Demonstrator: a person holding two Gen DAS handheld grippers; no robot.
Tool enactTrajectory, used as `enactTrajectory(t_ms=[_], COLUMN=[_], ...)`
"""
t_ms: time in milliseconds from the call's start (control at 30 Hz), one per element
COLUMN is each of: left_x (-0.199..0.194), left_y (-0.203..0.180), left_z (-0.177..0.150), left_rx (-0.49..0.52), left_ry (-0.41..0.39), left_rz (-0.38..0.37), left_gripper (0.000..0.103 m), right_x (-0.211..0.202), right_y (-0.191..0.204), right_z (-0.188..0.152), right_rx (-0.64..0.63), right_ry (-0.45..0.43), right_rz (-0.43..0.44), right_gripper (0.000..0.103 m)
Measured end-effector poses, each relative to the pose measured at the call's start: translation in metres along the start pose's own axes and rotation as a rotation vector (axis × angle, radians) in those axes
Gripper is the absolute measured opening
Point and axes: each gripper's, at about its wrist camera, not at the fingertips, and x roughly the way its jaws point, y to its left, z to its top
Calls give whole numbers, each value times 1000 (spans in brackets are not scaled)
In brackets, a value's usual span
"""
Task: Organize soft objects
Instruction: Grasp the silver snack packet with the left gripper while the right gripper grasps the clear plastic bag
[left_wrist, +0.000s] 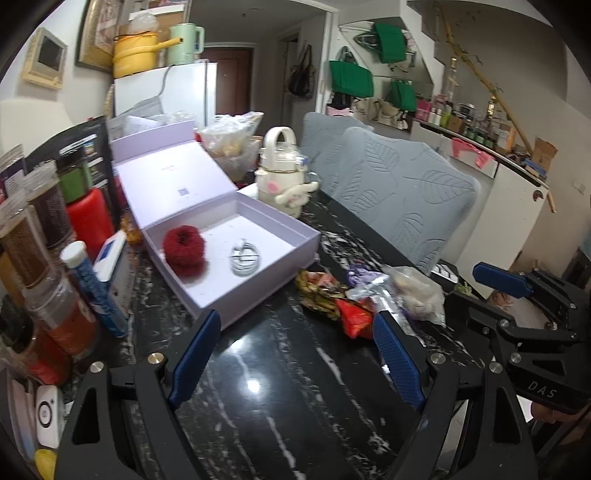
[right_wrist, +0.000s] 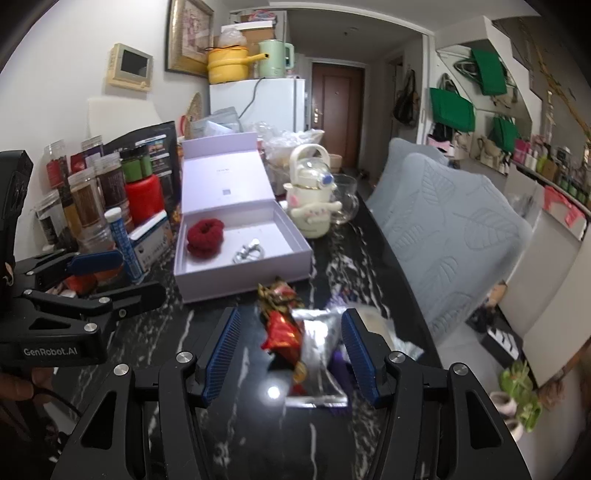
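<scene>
An open lavender box (left_wrist: 295, 236) (right_wrist: 295, 254) on the black marble table (left_wrist: 280, 413) holds a red fuzzy scrunchie (left_wrist: 183, 249) (right_wrist: 205, 236) and a coiled white cable (left_wrist: 245, 258) (right_wrist: 249, 254). Right of the box lies a heap: a red packet (left_wrist: 354, 319) (right_wrist: 282, 334), a silver pouch (left_wrist: 375, 291) (right_wrist: 317, 354), a purple item (left_wrist: 360, 275) and a clear bag with a small plush (left_wrist: 419, 297). My left gripper (left_wrist: 295, 354) is open over bare table in front of the box. My right gripper (right_wrist: 291, 349) is open, its fingers on either side of the red packet and silver pouch without pressing them.
Jars, a red bottle (left_wrist: 90, 218) and a blue tube (left_wrist: 96, 295) crowd the table's left side. A cream plush-covered bottle (left_wrist: 282, 173) and a glass cup (right_wrist: 343, 199) stand behind the box. Grey leaf-patterned chair backs (left_wrist: 402, 192) line the table's right edge.
</scene>
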Motion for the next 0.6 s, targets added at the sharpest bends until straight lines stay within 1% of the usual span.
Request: enactTrajectory(t_ms=[167, 267, 600], left_x=[10, 19, 57], left_y=[-19, -27, -51], left_z=[-4, -6, -6], left_rx=[24, 28, 34], left_ry=[19, 34, 92], left_rz=[-35, -47, -101], left_gripper=[85, 85, 85], right_x=[-1, -1, 18], right_y=[-15, -26, -58], right_z=[-10, -16, -30], right_rx=[26, 41, 91], right_ry=[16, 23, 73], right_rz=[-25, -33, -57], right_gripper=[58, 60, 61])
